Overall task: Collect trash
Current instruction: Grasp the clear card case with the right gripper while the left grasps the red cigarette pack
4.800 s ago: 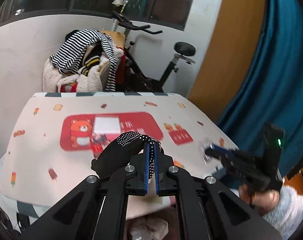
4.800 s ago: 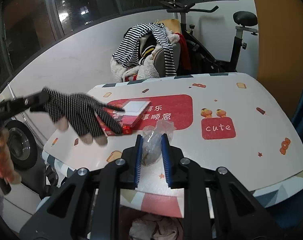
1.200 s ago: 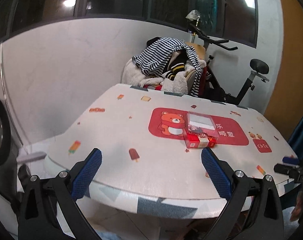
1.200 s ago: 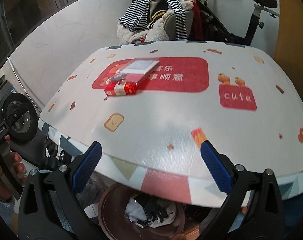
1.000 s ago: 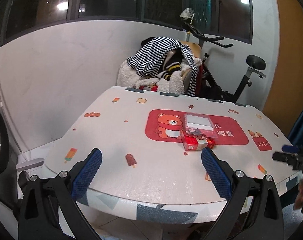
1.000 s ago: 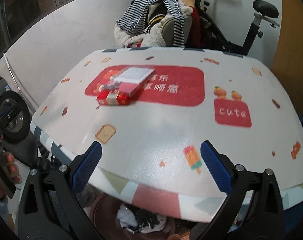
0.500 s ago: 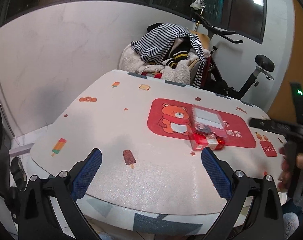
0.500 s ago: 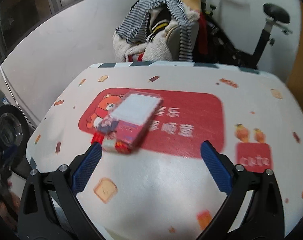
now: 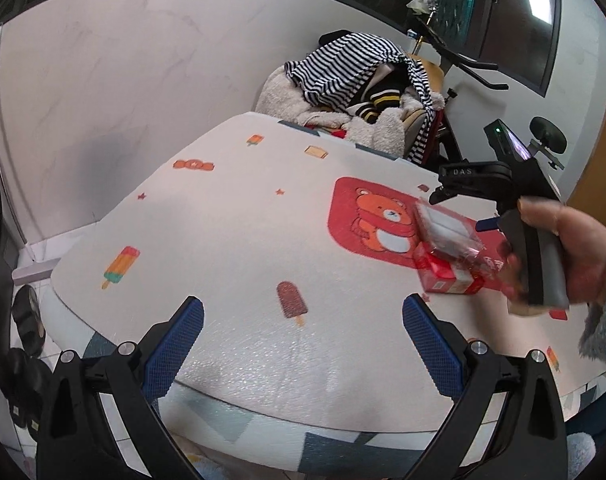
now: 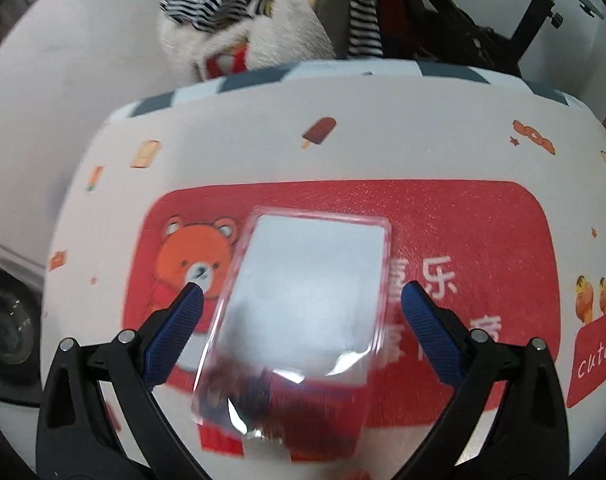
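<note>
Since half a second ago the right tool (image 10: 301, 308) has closed in low over the clear plastic packet with a white card (image 10: 311, 292), its jaws spread to straddle it. The packet lies atop a red carton (image 9: 449, 276) on the patterned surface (image 9: 239, 216). The left tool (image 9: 303, 334) hangs back, spread and empty.

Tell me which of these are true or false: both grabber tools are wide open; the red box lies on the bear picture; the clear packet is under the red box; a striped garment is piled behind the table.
1. Both grippers, left and right, are wide open. True.
2. The red box lies at the edge of the red bear print. True.
3. The clear packet is under the box. False: it lies on top.
4. The striped garment lies on the table. False: it is piled behind it.
</note>
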`<state>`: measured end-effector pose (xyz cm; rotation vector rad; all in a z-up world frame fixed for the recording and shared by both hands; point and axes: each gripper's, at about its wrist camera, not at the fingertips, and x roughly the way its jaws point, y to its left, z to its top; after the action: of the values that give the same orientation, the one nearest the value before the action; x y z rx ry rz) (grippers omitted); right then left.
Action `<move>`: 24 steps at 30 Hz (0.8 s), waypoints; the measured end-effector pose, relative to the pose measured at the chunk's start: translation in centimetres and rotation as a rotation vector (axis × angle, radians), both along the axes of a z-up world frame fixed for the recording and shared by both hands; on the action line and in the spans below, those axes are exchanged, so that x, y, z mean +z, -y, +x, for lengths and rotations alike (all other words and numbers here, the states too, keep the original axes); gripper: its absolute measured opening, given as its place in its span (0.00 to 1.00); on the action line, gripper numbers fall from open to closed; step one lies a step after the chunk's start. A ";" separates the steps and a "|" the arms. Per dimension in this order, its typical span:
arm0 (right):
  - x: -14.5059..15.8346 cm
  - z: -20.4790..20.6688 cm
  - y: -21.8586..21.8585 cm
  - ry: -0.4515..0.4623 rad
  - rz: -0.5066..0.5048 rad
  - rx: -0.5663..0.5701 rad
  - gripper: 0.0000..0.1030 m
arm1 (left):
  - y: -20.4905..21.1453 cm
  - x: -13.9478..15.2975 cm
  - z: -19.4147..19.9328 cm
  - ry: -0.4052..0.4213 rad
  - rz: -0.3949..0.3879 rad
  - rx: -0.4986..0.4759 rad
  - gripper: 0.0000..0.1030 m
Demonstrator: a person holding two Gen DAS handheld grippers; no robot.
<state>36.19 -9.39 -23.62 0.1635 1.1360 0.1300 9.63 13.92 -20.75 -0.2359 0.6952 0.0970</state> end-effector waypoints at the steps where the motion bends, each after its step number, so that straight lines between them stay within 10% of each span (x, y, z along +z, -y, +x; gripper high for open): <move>1: -0.3 0.6 -0.1 -0.014 -0.008 -0.009 0.95 | -0.2 -0.2 0.0 -0.003 0.001 0.002 0.94; 13: -2.1 2.2 -2.0 -0.081 -0.128 -0.012 0.92 | -0.7 -0.3 0.5 -0.009 -0.019 -0.002 0.94; 24: 2.9 -2.6 2.2 0.116 -0.004 0.102 0.91 | 5.1 0.4 5.1 -0.069 -0.041 -0.235 0.94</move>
<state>33.58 -11.59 -20.75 0.0930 1.0295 0.2244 14.72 8.85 -20.33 -0.1890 0.7891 -0.1343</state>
